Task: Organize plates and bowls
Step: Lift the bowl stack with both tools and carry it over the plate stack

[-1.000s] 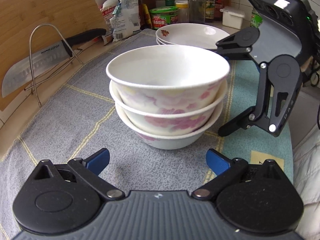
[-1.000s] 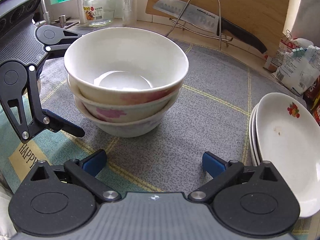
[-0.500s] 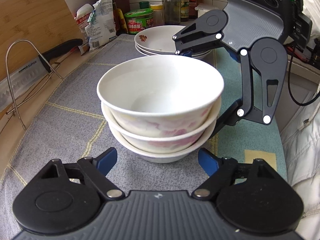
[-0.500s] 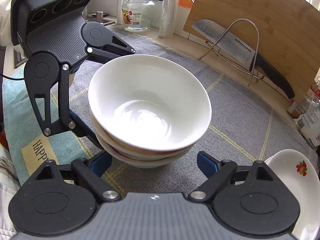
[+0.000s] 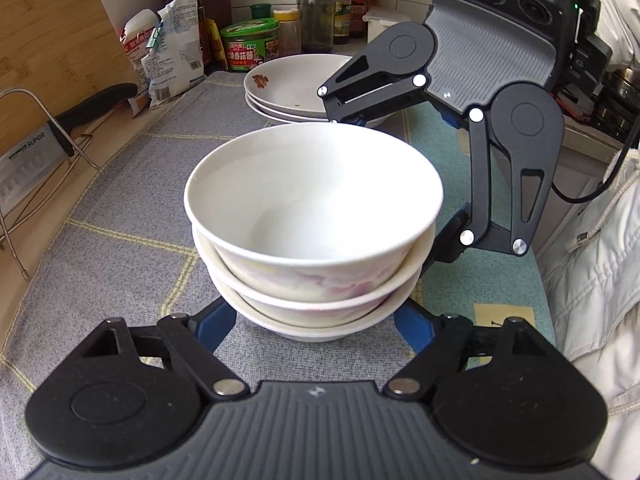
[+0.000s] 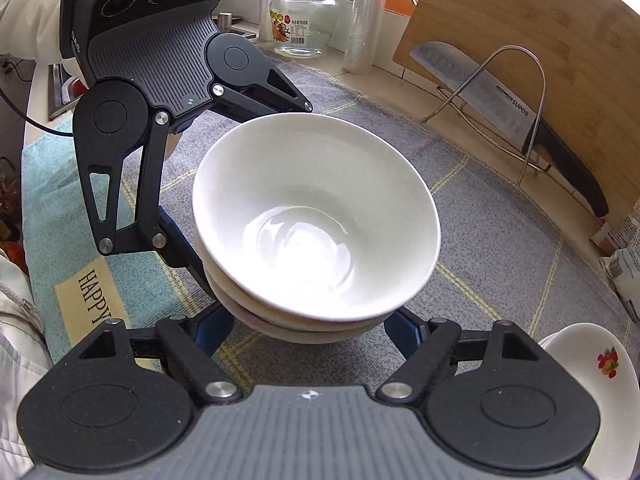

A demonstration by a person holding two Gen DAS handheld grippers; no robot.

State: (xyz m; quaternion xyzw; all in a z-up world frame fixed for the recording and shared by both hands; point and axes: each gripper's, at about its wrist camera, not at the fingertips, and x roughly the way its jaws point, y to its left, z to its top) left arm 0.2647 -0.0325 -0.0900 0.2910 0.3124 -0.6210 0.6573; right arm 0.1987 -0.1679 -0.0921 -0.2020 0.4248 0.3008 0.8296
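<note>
Three bowls point(image 5: 314, 236) already nested, sitting between both tongs. Left tongs point(image 5: 316, 326) and right tongs point(image 6: 310, 330) closing around bottom bowl. Plates point(image 5: 296, 88) stacked beyond left tongs. Still left: moving bowls.

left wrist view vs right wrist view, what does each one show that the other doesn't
Only the left wrist view shows the green-lidded tin, the dark sauce bottles and the full stack of white flowered plates.

Only the right wrist view shows the clear glass jar with a yellow-green lid and the "HAPPY" lettering on the mat.

Both show the stack of three white floral bowls between the closing left gripper and right gripper, the grey checked mat, the steel cleaver and the wooden cutting board.
</note>
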